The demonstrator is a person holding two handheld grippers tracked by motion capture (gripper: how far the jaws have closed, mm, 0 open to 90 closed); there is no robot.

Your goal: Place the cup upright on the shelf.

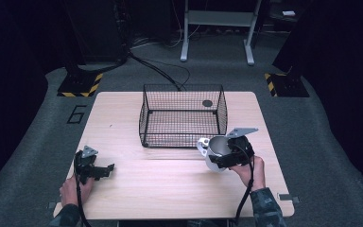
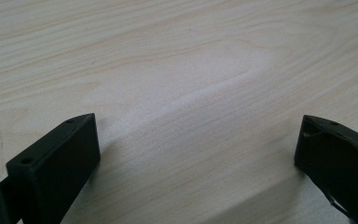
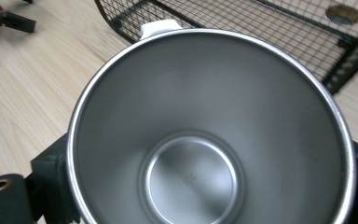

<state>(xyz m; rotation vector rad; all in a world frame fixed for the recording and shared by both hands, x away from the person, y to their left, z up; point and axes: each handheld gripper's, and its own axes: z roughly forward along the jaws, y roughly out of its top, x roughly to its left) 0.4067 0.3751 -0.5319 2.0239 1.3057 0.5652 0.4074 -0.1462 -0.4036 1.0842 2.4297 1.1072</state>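
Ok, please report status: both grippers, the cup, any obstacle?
Left gripper open, idle on table. Right gripper shut on steel cup. Wire basket just ahead, way clear.

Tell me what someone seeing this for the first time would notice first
The shiny steel cup stands out first, gripped by the right gripper near the table's right front, its empty inside gleaming in the right gripper view. Just behind it sits a black wire basket at the table's middle. The left gripper rests open on the bare wood at front left.
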